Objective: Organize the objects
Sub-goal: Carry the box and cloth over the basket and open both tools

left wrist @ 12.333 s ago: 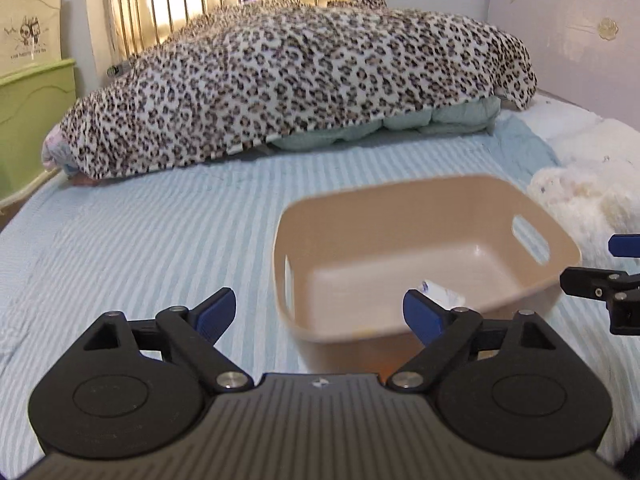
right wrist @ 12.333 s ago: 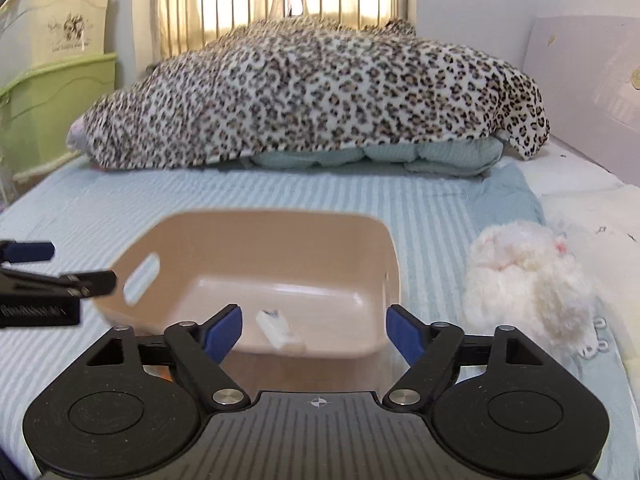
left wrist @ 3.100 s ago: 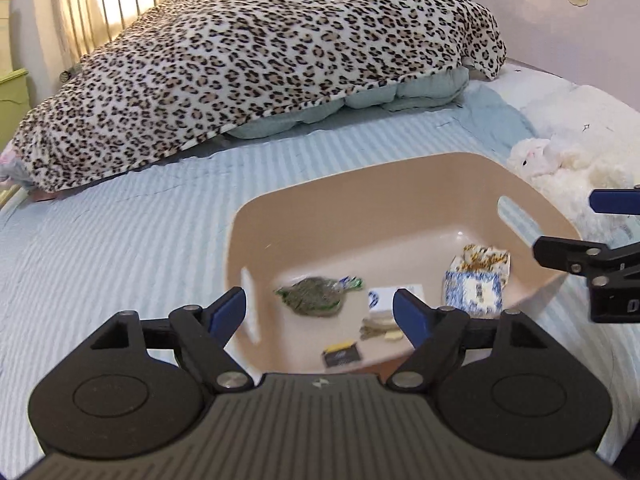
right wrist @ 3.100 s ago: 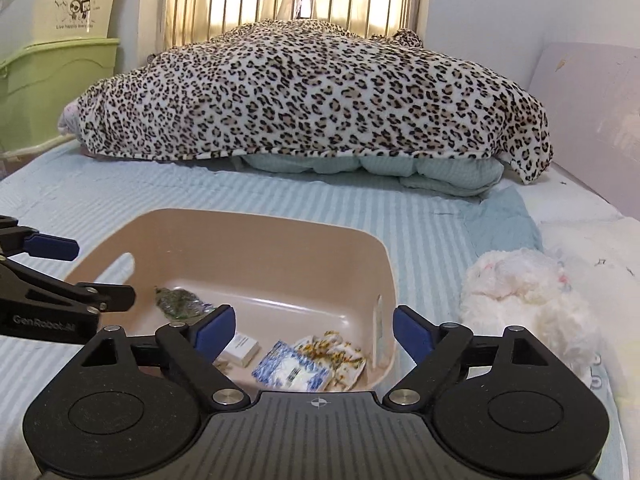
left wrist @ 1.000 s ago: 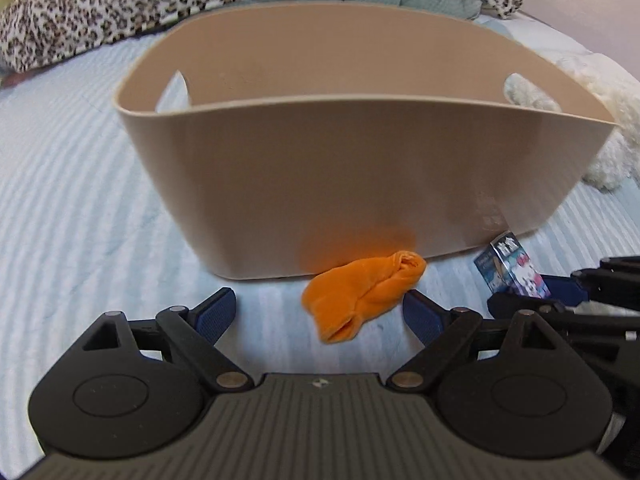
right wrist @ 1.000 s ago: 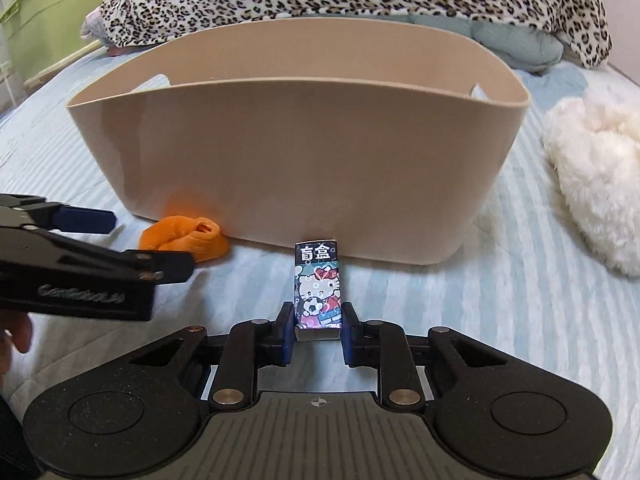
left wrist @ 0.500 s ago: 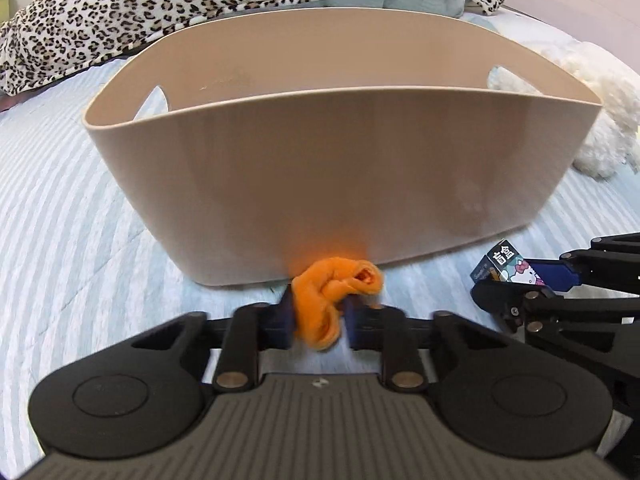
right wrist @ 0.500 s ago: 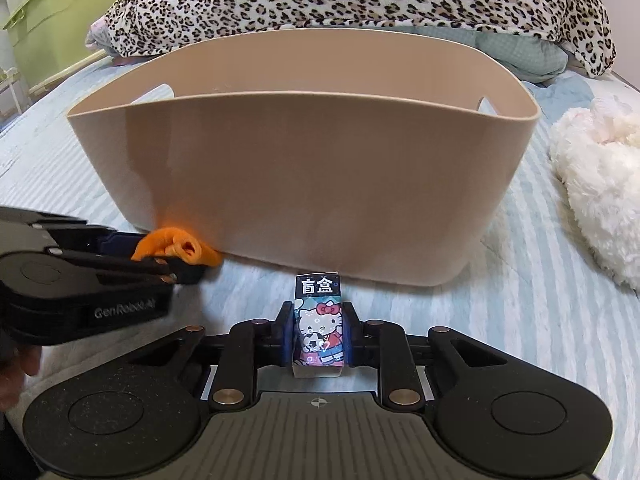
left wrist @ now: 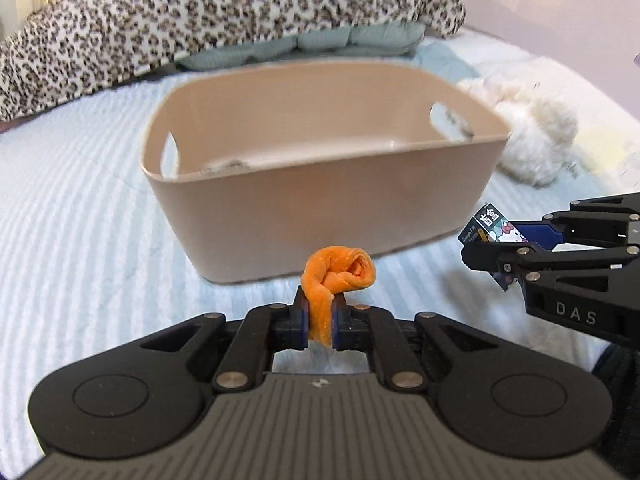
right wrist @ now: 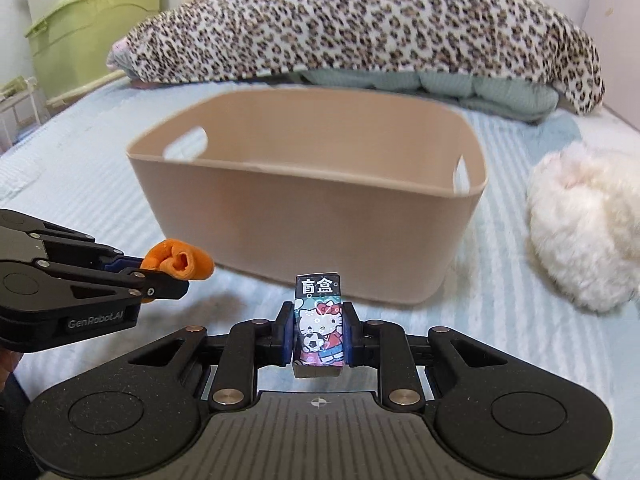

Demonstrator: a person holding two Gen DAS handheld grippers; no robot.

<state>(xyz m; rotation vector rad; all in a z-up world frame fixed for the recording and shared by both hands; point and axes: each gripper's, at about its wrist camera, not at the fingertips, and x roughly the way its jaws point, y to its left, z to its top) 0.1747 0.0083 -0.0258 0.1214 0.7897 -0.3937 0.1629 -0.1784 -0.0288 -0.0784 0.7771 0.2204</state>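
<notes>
A beige plastic basket with cut-out handles stands on the striped bed; it also shows in the right wrist view. My left gripper is shut on a rolled orange cloth, held above the bed in front of the basket; the cloth also shows in the right wrist view. My right gripper is shut on a small Hello Kitty box, held upright before the basket's near wall; the box also shows in the left wrist view. Most of the basket's floor is hidden.
A white fluffy plush toy lies right of the basket. A leopard-print blanket is heaped behind it. Green and cream storage bins stand at the far left beside the bed.
Both grippers have risen with their loads and pulled back a little; the basket now looks lower and farther, and its rim and inner walls show.
</notes>
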